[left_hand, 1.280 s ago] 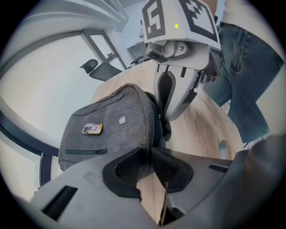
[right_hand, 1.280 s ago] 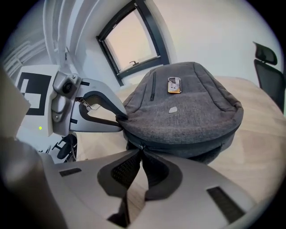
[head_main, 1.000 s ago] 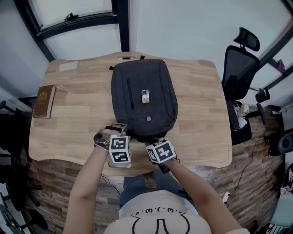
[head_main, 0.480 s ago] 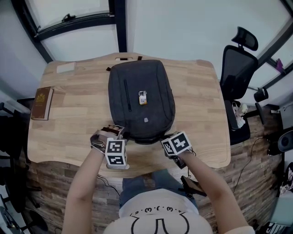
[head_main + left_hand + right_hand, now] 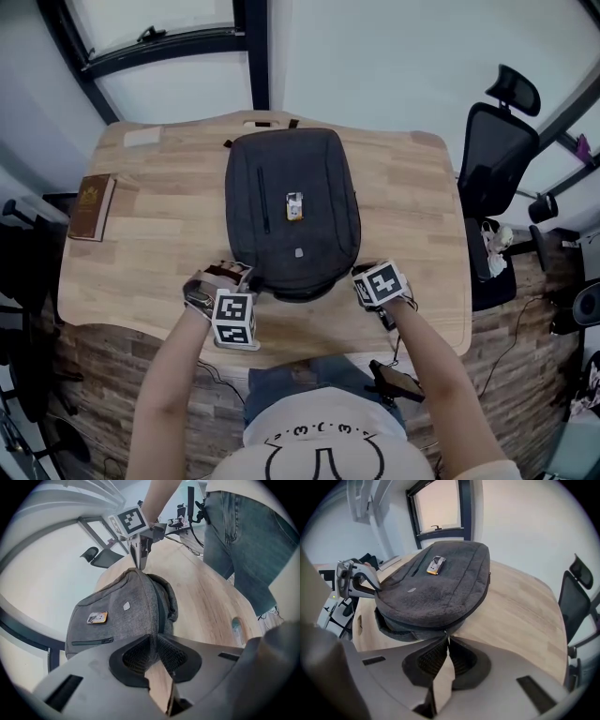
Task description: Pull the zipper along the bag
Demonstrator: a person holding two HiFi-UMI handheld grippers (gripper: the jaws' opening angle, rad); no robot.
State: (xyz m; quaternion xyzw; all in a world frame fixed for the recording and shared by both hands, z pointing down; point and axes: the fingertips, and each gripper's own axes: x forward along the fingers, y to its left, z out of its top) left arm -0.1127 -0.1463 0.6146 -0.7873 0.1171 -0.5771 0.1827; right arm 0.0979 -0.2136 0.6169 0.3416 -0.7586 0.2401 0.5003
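Left gripper (image 5: 154, 644) tight on near corner of bag (image 5: 292, 211), right gripper (image 5: 446, 643) tight on zipper pull (image 5: 446, 633).

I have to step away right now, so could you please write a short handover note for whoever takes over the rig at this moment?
Left gripper: jaws shut on the fabric at the backpack's near left corner, steadying it.
Right gripper: jaws shut on the zipper pull at the near right corner.
The backpack lies flat on the wooden table.
Done: the seam gapes along the near end, between the grippers.
To do: the zipper looks closed up the right side; probably keep pulling along it.
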